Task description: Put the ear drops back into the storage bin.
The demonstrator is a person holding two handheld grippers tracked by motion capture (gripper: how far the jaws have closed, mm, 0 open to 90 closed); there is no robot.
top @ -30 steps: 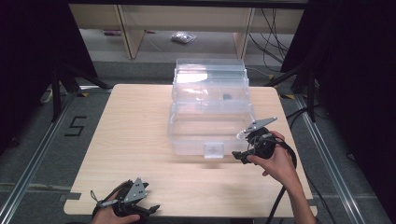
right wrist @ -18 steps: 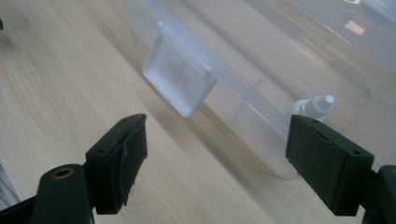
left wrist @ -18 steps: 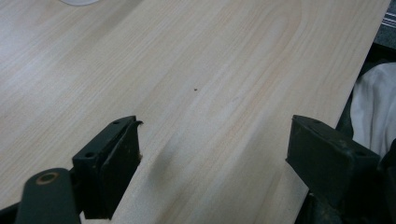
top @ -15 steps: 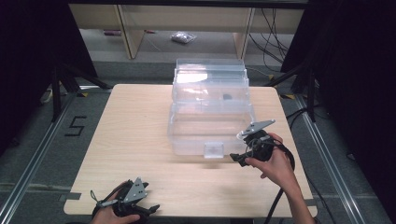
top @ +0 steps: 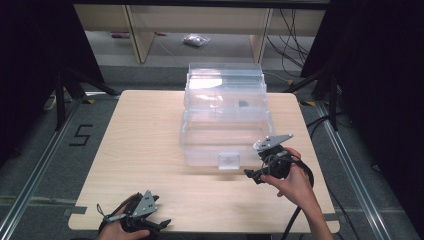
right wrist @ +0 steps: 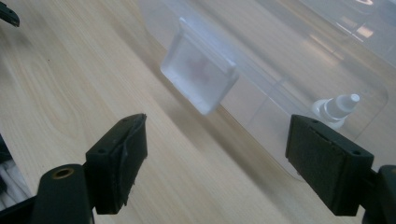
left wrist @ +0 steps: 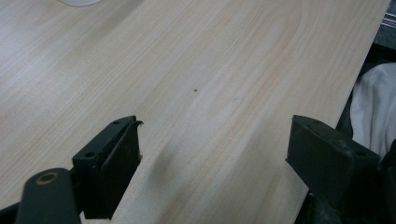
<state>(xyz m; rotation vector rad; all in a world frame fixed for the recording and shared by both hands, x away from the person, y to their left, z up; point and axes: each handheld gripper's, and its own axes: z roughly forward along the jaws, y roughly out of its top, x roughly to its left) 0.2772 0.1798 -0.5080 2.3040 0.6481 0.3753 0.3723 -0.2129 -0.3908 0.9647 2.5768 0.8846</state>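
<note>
The right tongs (top: 254, 175) are gaping wide and gripping nothing, pointing at the frosted square latch (right wrist: 200, 73) of the clear plastic lidded box (top: 225, 112) just ahead. Inside, beyond the right jaw, a small white nozzle-capped bottle (right wrist: 335, 108) is lying. The left tongs (top: 161, 223) are spreading wide, empty, over the pale wood-grain surface (top: 140, 145)'s near edge. A "5" (top: 81, 135) is marking the floor.

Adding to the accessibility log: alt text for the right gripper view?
Open tongs hover over a wooden table, aimed at the latch of a clear box. A small white bottle shows through its wall.
</note>
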